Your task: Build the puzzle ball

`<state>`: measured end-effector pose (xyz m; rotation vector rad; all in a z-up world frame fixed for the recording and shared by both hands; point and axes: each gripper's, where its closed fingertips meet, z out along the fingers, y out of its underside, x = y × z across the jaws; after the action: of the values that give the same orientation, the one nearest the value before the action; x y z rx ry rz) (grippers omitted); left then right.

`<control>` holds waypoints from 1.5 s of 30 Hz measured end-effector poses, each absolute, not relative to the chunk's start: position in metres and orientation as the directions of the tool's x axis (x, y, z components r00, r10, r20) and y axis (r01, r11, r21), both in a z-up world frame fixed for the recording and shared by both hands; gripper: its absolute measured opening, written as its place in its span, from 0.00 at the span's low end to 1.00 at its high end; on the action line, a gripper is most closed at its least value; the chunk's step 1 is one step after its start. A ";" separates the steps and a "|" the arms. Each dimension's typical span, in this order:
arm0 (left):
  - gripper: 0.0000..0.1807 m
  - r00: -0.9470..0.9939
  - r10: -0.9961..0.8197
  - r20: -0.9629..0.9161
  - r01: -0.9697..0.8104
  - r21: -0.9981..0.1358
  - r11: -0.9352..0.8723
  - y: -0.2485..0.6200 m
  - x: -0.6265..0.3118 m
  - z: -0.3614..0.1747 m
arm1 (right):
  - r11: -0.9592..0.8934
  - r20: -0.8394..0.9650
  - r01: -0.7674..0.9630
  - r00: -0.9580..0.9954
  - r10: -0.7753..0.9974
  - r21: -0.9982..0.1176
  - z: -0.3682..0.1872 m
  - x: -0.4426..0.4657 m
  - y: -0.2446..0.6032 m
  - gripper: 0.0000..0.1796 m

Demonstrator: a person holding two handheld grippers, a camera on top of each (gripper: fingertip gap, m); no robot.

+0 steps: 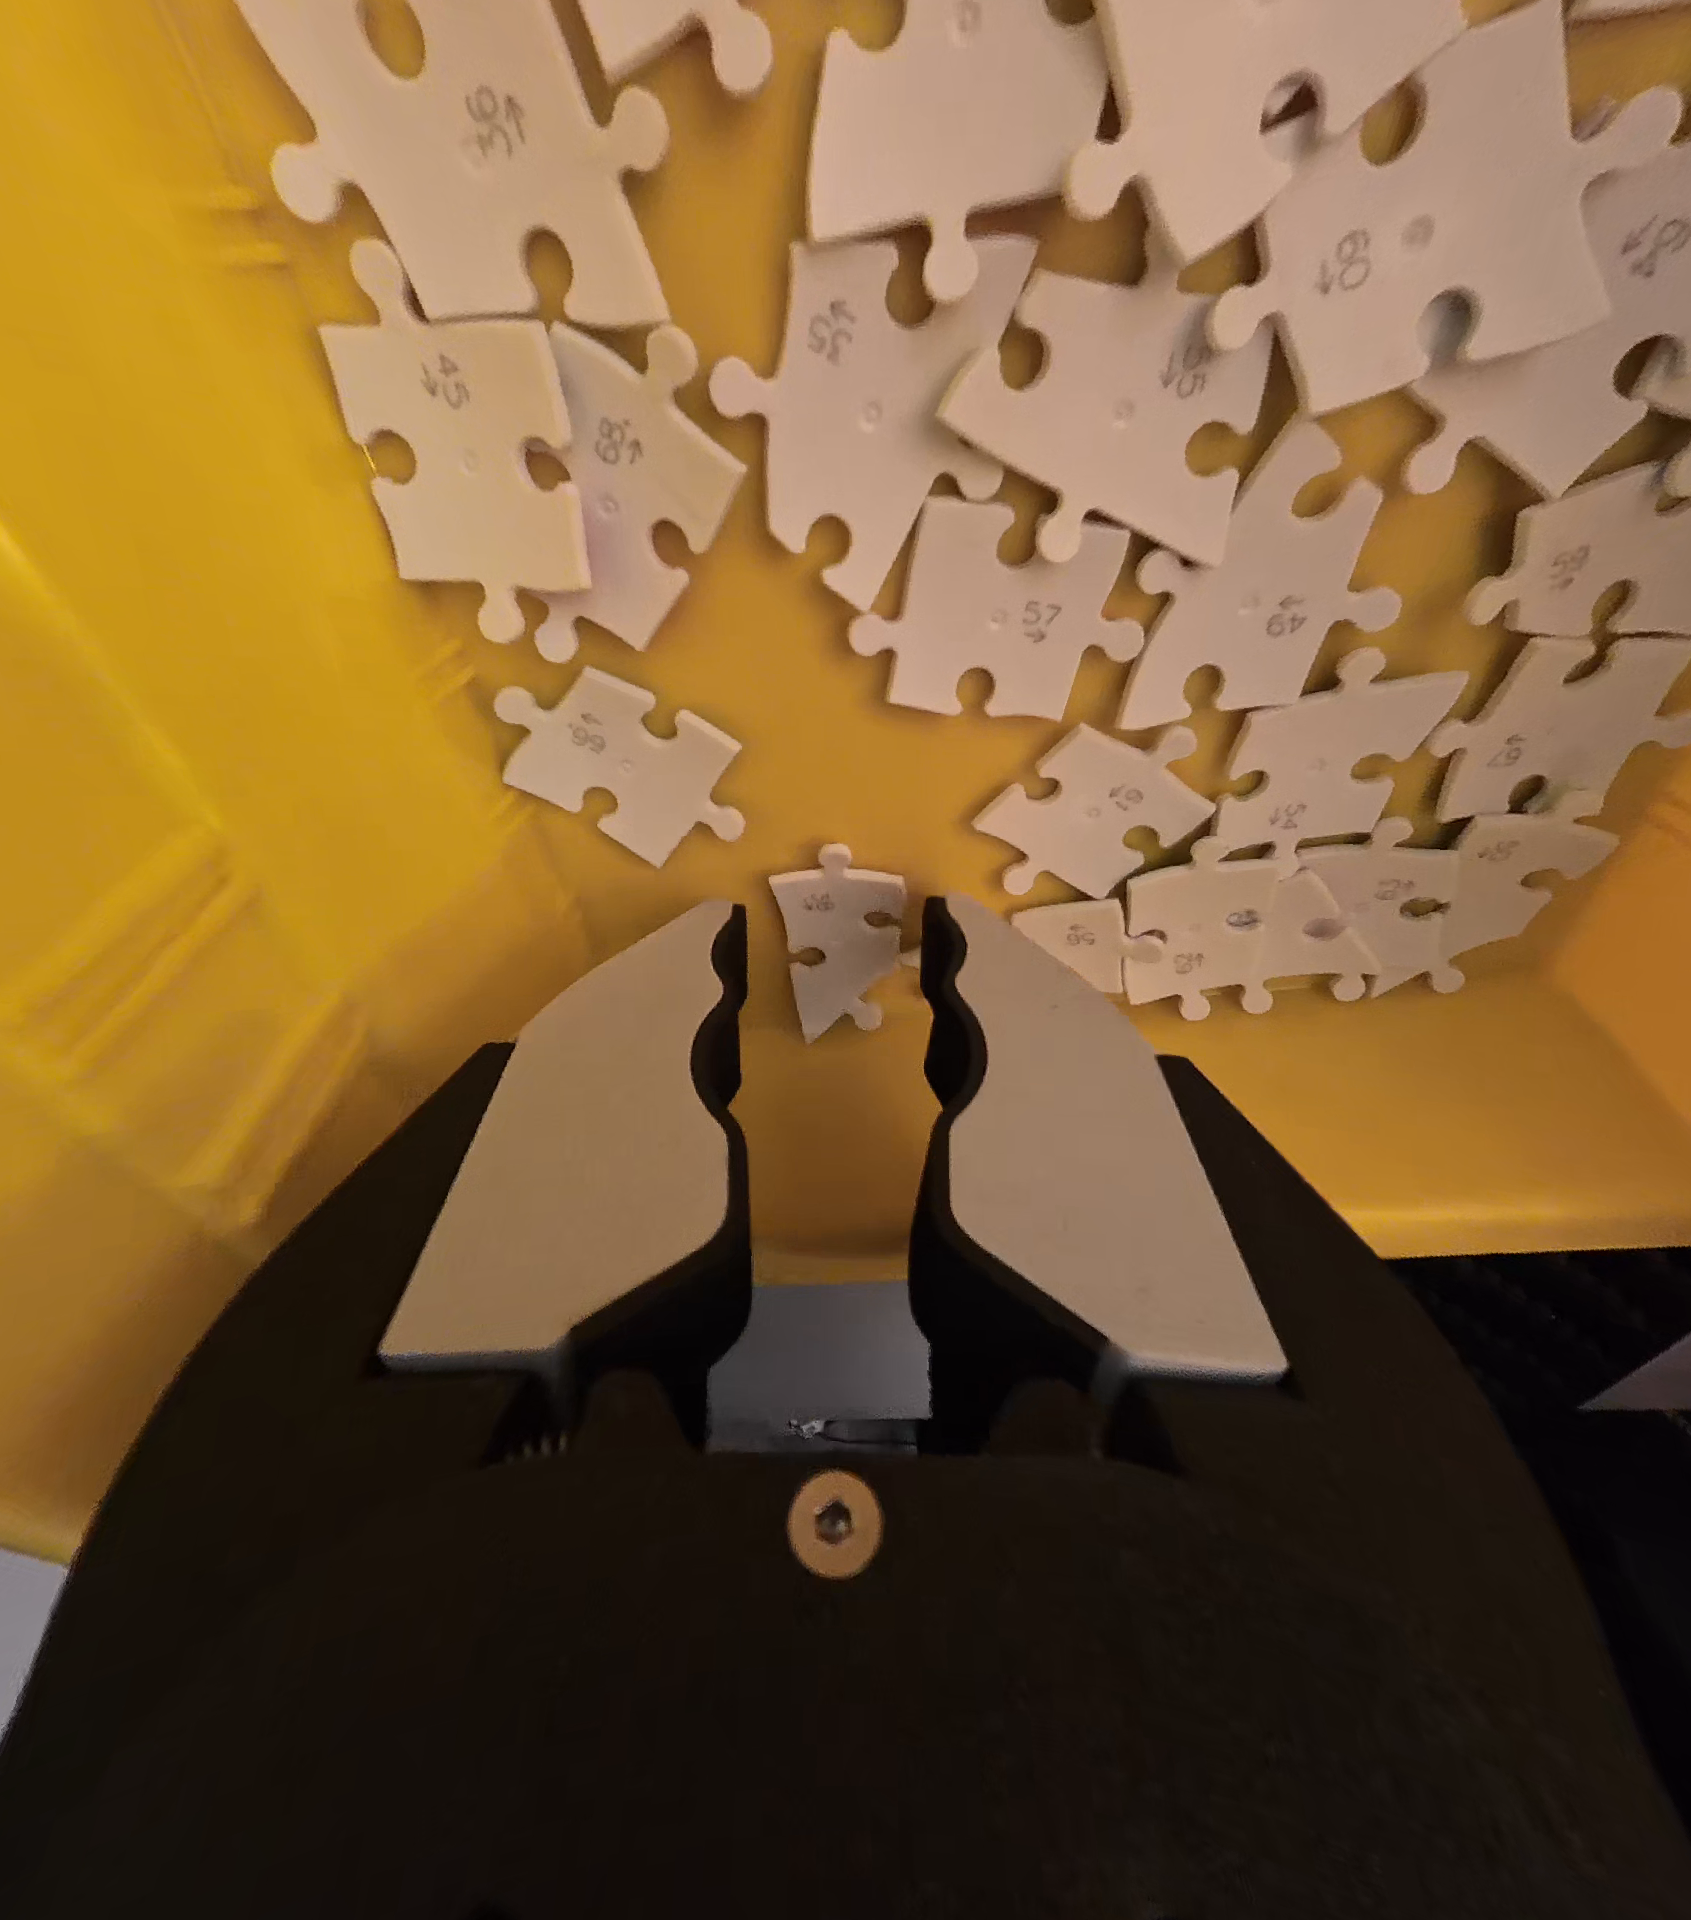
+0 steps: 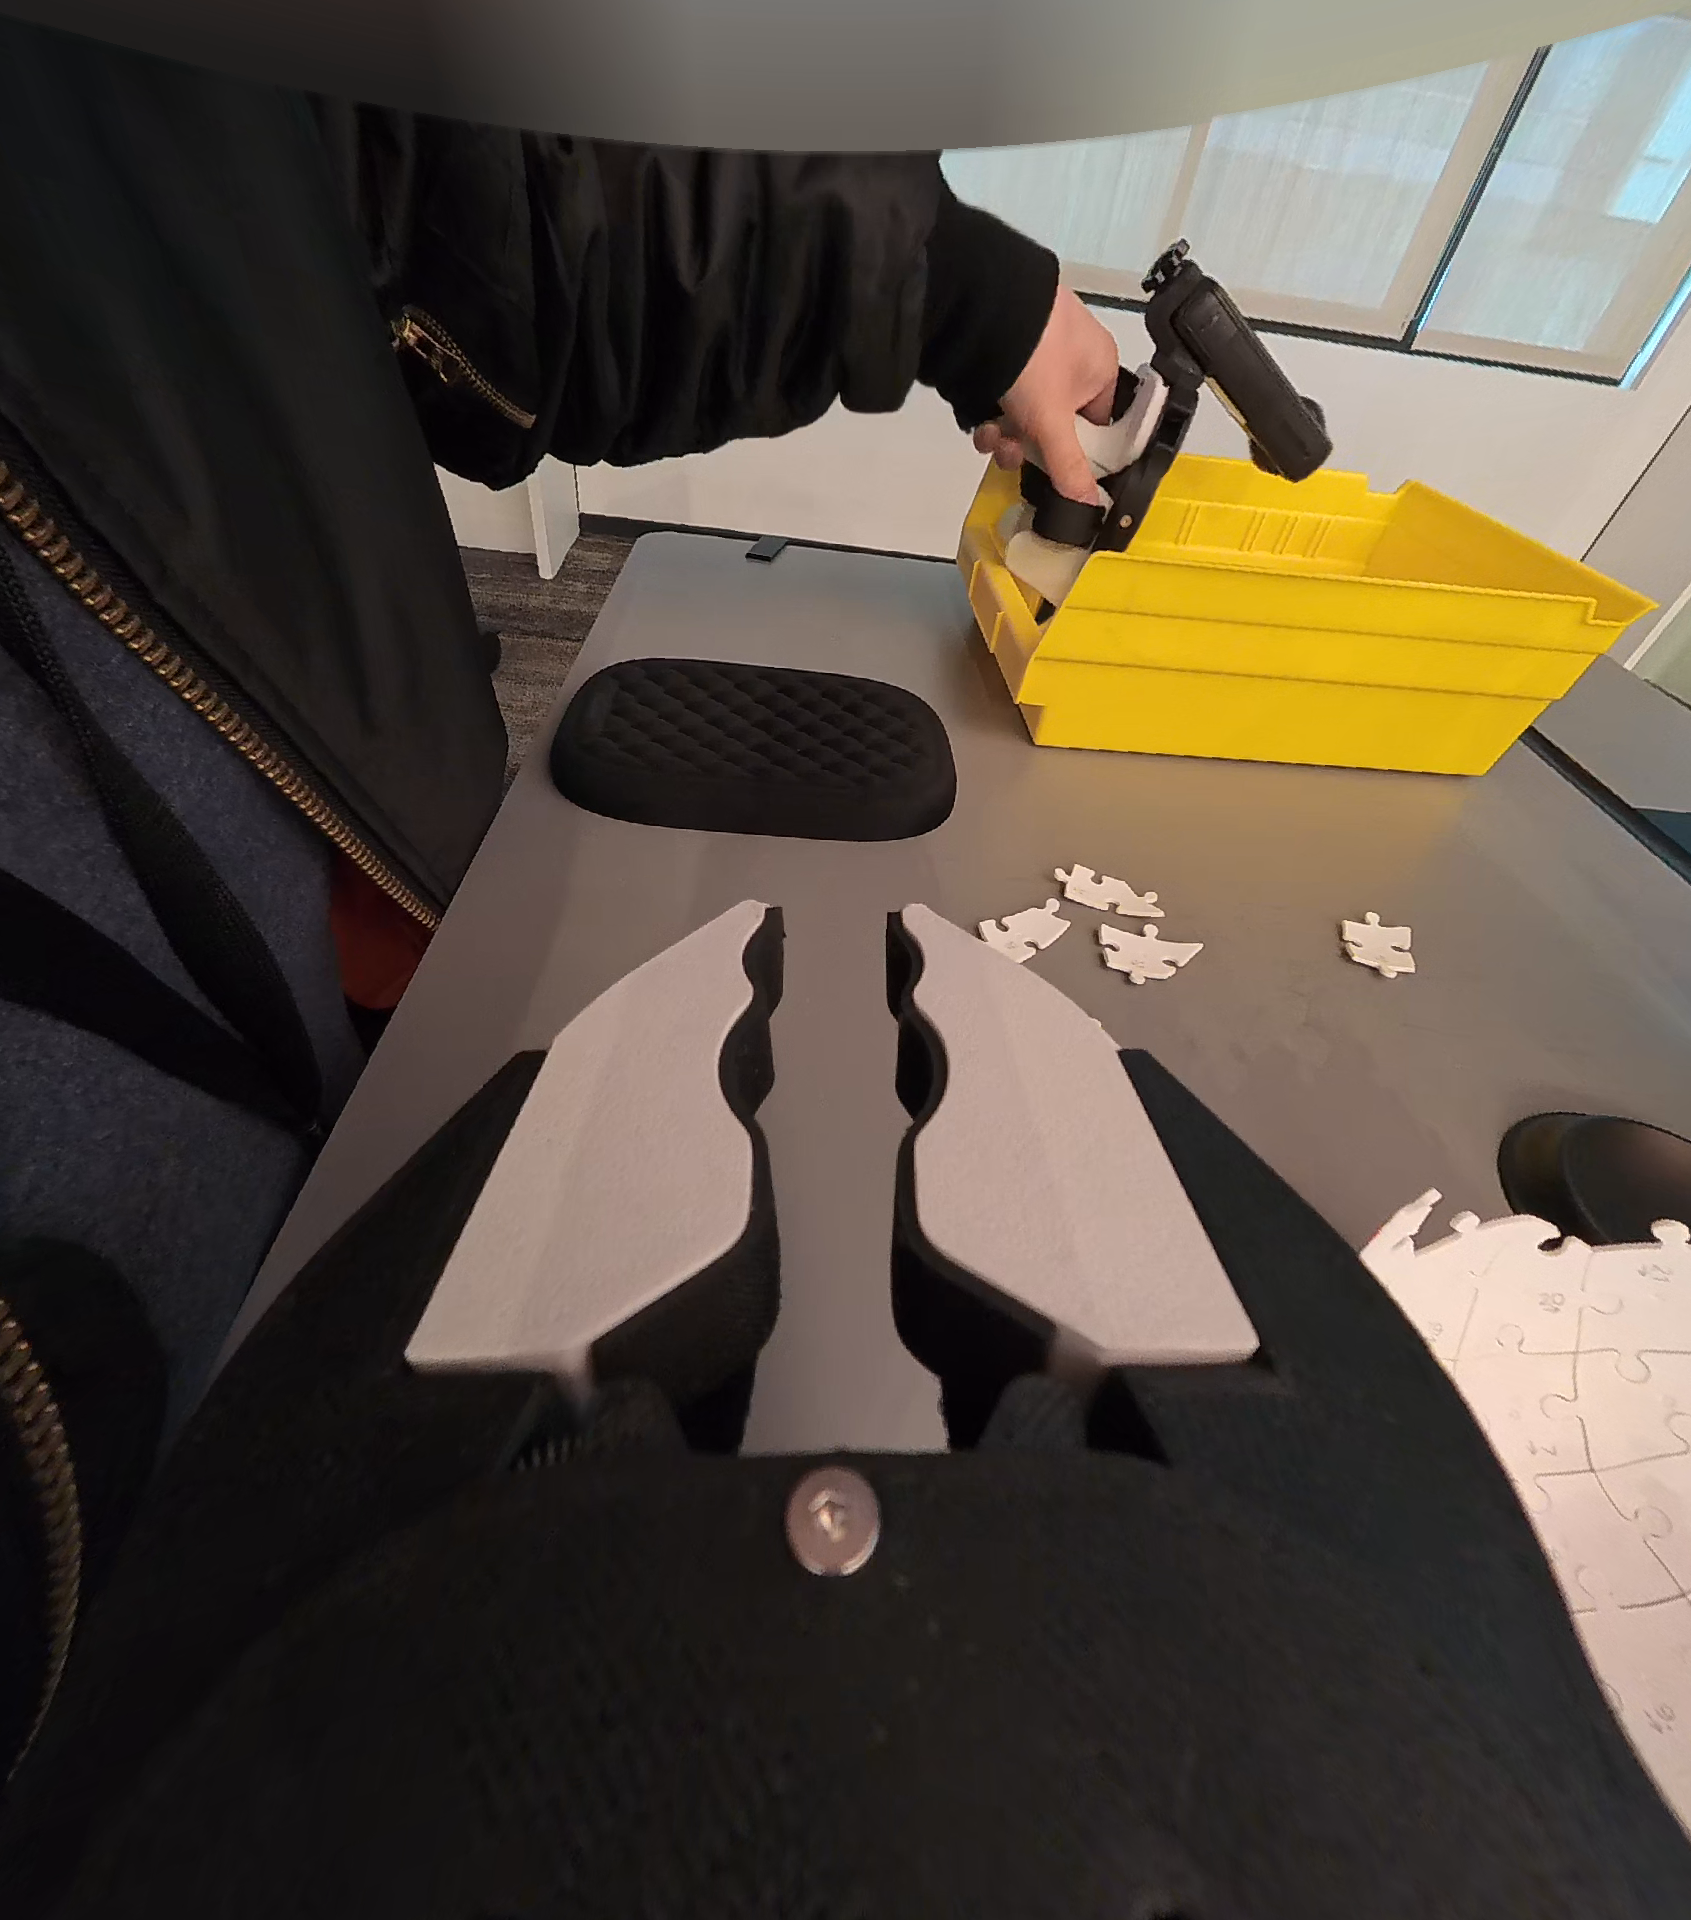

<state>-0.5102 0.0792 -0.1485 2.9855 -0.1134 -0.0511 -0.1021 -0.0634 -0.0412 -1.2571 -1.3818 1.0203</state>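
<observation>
Nearest the lens in the left wrist view, the left gripper (image 1: 835,940) reaches into the yellow bin (image 1: 145,727), its jaws parted with a small white piece (image 1: 836,951) standing between the tips; a gap shows on the left side of the piece, and whether the right tip touches it cannot be told, so it is not clamped. The bin holds many loose white puzzle pieces (image 1: 1080,436), all numbered face up, heaped and overlapping toward the far and right side, with one lone piece (image 1: 617,764) lying apart on the bare yellow floor. In the right wrist view the right gripper (image 2: 835,940) hovers over the grey table (image 2: 1288,831), its jaws part open and holding nothing. The partly assembled puzzle ball (image 2: 1651,1475), a curved white sheet of joined pieces, sits at the lower right edge of that view beside a black round stand (image 2: 1651,1184). Four loose pieces (image 2: 1137,948) lie on the table beyond the fingertips, and a black quilted pad (image 2: 753,743) rests near the bin, where a hand (image 2: 1054,400) holds the left gripper's handle.
</observation>
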 end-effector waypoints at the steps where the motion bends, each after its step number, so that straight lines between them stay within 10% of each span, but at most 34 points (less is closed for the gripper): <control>1: 0.18 0.997 -0.079 -0.026 -0.074 0.155 -0.985 0.080 -0.510 -0.149 | 0.116 0.118 0.181 0.006 0.993 -0.977 -0.041 -0.102 -0.063 0.11; 16: 0.13 0.992 -0.123 -0.042 -0.117 0.118 -0.986 0.083 -0.502 -0.144 | 0.120 0.122 0.174 0.004 0.992 -0.977 -0.040 -0.102 -0.064 0.11; 27: 0.13 0.971 -0.234 -0.044 -0.236 -0.306 -0.922 0.084 -0.412 -0.016 | 0.142 0.144 0.171 -0.001 0.990 -0.975 -0.037 -0.103 -0.068 0.11; 45: 0.13 0.954 -0.268 0.137 -0.250 -0.136 -0.959 0.021 -0.245 -0.149 | 0.189 0.186 0.155 -0.034 0.982 -0.969 -0.030 -0.105 -0.082 0.11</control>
<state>-0.2448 0.0215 -0.1492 3.2206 -0.4279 0.2519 -0.1052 -0.0823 -0.0300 -1.1702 -1.4222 1.0013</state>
